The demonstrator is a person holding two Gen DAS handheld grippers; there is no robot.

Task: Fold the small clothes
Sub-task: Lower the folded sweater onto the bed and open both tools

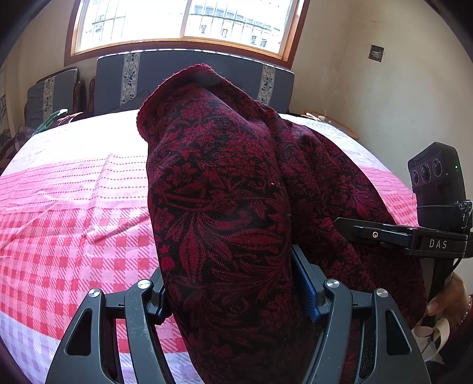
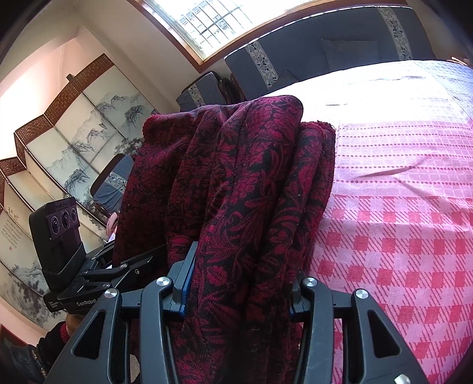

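We count 1 garment: a dark red knit with a black floral pattern, bunched into thick folds and held up off the bed between both tools. We count 2 grippers. The left gripper has its jaws set wide, with the cloth filling the whole gap between them, so it grasps a thick fold; a blue pad shows on one finger where it meets the knit. The right gripper is clenched on another bundle of the same garment, cloth packed between its 2 fingers, a blue pad at the edge of the fabric.

Below lies 1 bedspread, pink and white with red checks, sunlit at the far end. Behind it we count 1 window and 1 long grey cushioned backrest with pale patterned bands.

The left wrist view alone shows a hand at its right edge, gripping the other tool's handle, a bracelet at the wrist. It also shows a small dark plate on the cream wall and a wooden hanger-like piece at the far bed edge.

The right wrist view alone shows 1 folding screen painted with ink mountains and trees, and the garment's ribbed hem lying just above the bedspread. Each view shows the opposite tool's 3-lens camera block.
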